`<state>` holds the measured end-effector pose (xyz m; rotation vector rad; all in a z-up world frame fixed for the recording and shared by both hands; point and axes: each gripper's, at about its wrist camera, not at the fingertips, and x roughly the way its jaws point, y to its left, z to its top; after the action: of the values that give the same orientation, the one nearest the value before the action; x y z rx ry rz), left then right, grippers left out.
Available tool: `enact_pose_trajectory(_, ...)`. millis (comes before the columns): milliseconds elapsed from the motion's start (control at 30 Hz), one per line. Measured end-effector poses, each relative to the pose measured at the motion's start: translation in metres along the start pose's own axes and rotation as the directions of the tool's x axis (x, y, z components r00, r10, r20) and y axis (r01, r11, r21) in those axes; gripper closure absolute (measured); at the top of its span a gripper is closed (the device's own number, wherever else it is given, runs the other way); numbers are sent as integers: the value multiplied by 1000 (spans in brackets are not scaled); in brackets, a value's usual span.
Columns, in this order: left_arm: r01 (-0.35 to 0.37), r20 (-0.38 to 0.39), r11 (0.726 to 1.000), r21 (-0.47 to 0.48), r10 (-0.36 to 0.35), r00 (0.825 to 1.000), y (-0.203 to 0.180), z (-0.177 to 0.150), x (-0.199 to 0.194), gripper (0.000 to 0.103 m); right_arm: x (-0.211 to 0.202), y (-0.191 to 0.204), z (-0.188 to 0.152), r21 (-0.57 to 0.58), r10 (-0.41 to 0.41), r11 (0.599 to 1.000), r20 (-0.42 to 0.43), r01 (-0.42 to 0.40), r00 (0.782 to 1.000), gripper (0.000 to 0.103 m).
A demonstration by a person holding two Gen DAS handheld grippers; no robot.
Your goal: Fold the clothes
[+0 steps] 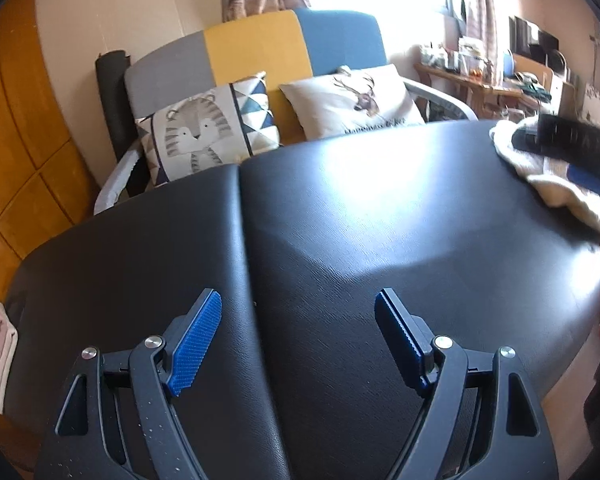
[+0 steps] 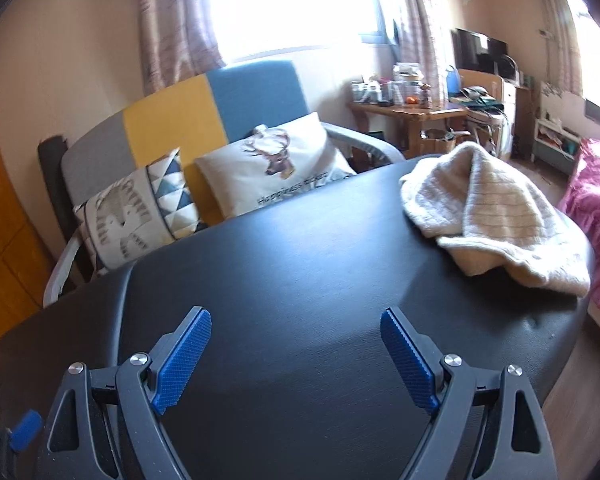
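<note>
Cream sweater (image 2: 496,216) lies crumpled, seemingly well beyond both spread tongs.

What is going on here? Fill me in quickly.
A person is set up to fold clothes on a black padded table, holding a two-finger tool in each hand. Both the left tool and the right tool are open, empty and above bare tabletop. The only garment on the table, a crumpled cream knitted sweater, lies unfolded at the far right corner, untouched. In the left wrist view, the right tool shows blurred in front of that sweater. No fold has been made yet.
</note>
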<state>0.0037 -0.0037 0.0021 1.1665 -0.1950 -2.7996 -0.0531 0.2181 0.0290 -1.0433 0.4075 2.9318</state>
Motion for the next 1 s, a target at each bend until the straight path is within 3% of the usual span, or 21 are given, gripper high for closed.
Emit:
enact_pose_trajectory(233,-52,8,997,-57,53,999,12,-4,-10,21,5,4,-1,-89,42,995,-28,-44,999,14)
enact_pose_trajectory(367,-92,7,992,-90,93,996,9,-20,-19,21,5,17,-16,-104,19,994,-19,-21,1000,14)
enact_pose_trajectory(500,-129,-29,988,-86,126,992,-26,-32,3,21,7,36,-16,-101,7,995,-34,-10,999,14)
enact_pose_trajectory(567,-126,-59,988,-84,122,991,-62,-25,37,21,9,39,-19,-112,10,994,-39,-14,999,14)
enact_pose_trajectory(667,-117,-69,988,-102,110,992,-83,-34,35,21,8,39,-20,-118,14,993,-47,-20,999,14)
enact_pose_trajectory(733,-46,-101,996,-71,39,994,-35,-17,60,21,8,39,-20,-116,10,993,-47,-15,999,14)
enact_pose_trajectory(833,-8,-109,999,-40,4,994,-12,-17,52,21,8,37,-18,-112,9,994,-48,-14,999,14)
enact_pose_trajectory(1000,8,-116,999,-33,-12,993,-11,-19,39,21,8,38,-18,-112,11,994,-50,-17,999,14)
